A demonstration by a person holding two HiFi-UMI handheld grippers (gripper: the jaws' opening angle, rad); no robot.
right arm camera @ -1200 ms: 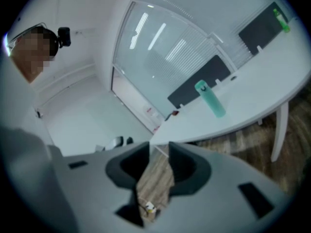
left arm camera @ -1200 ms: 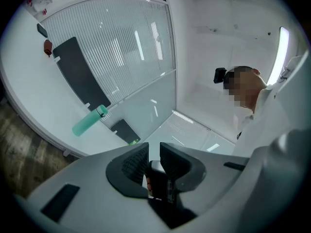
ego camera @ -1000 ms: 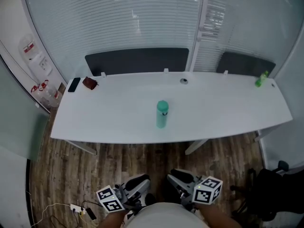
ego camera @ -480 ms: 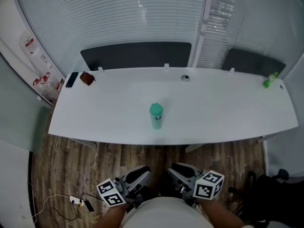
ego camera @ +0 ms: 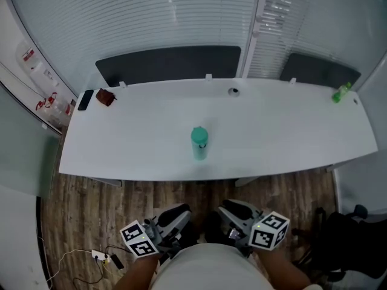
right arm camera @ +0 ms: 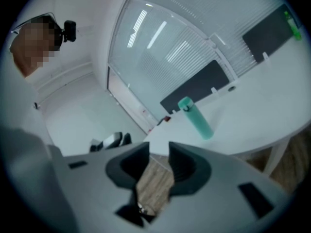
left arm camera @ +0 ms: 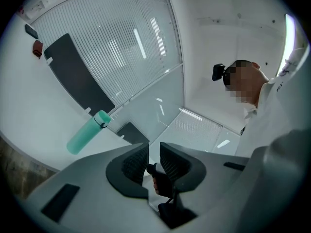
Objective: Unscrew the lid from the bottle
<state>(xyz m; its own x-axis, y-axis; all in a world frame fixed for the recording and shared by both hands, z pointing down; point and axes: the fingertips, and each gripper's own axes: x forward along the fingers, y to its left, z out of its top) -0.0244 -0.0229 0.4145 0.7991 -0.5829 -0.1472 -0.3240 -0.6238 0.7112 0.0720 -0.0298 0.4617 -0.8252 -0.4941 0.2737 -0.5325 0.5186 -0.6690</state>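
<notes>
White table (ego camera: 121,153) before glass wall (ego camera: 151,17); bottle (ego camera: 199,147) upright mid-table, lid (ego camera: 199,135) on. My left gripper (left arm camera: 154,160), right gripper (right arm camera: 159,160) well short of it, jaws slightly apart, empty.

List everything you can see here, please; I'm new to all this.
table: one, white, across the middle
bottle: one, teal, upright, table's front middle
lid: one, teal, on the bottle
small bottle: one, green, table's far right end
flat device: one, black, table's far left corner
small object: one, reddish brown, beside the flat device
panels: two, dark, behind the table
power strip: one, white, floor, lower left
left gripper: one, grey, jaws apart, empty
right gripper: one, grey, jaws apart, empty
</notes>
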